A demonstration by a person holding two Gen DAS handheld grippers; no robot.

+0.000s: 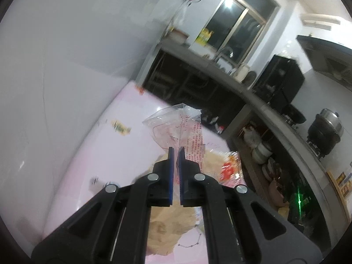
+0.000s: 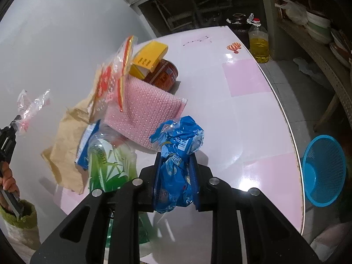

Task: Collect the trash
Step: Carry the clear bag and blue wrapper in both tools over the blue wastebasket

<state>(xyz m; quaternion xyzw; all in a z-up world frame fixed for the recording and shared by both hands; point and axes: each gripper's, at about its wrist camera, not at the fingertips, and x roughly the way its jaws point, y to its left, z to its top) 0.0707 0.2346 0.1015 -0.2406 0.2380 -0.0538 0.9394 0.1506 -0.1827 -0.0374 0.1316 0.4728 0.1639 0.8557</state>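
Observation:
My left gripper is shut on a clear plastic wrapper with red print, which hangs above the pink table. The right wrist view shows that same wrapper at the far left, pinched by the left gripper with a hand behind it. My right gripper is shut on a crumpled blue wrapper over the table. A trash pile lies beyond: brown paper bag, green bottle, pink bubble wrap, yellow box, red can.
A blue mesh basket stands on the floor off the table's right edge. An oil bottle sits on the floor past the far corner. Counter shelves with dishes run along the right. A white wall borders the left.

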